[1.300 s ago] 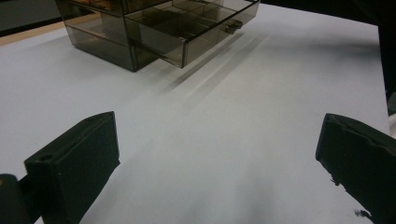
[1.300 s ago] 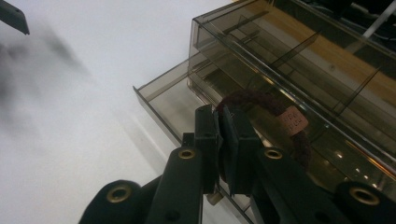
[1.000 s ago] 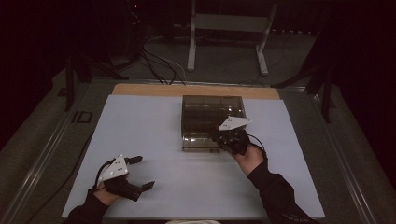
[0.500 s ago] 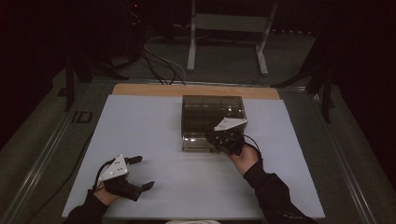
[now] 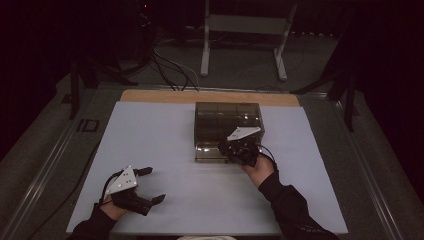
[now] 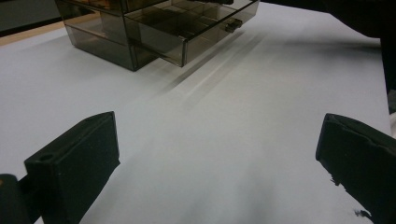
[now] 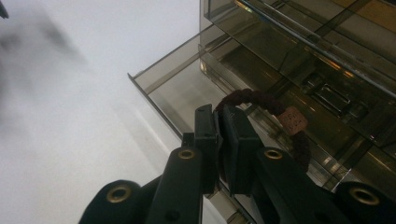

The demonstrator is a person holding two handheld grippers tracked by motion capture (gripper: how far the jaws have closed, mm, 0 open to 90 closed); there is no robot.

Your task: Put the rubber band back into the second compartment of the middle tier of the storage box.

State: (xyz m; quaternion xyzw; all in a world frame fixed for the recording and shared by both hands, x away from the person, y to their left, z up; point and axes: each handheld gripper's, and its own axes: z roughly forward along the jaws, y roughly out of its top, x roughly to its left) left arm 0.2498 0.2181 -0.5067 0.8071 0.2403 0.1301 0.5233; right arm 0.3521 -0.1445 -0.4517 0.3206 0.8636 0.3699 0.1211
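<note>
1. Two black jaws of the right gripper (image 7: 218, 116) are pressed almost together, and we see a dark red braided hair tie (image 7: 261, 100) pinched between them; its loop arcs out past the jaw tips, with a small pinkish tag (image 7: 293, 120) on it.
2. We place the hair tie over the pulled-out bottom drawer (image 7: 182, 88) of the smoky clear drawer box (image 5: 227, 120); whether it touches the drawer floor we cannot tell.
3. In the high view the right gripper (image 5: 235, 150) sits at the box's near front, toward its right-hand end, with the grey plate on top and the hand (image 5: 260, 170) and dark sleeve just behind it.
4. The drawer juts out of the box front toward the person; a small knob (image 6: 232, 25) shows on the drawer front in the left gripper view.
5. The left gripper (image 5: 152, 185) has its jaws spread wide, with nothing between them but bare white mat (image 5: 165, 135).
6. We see it well apart from the box, off to the box's near left by the mat's front edge, jaws pointing roughly toward the box.
7. The box stands on the mat's far half, just short of the wooden strip (image 5: 160, 96) at the far edge.
</note>
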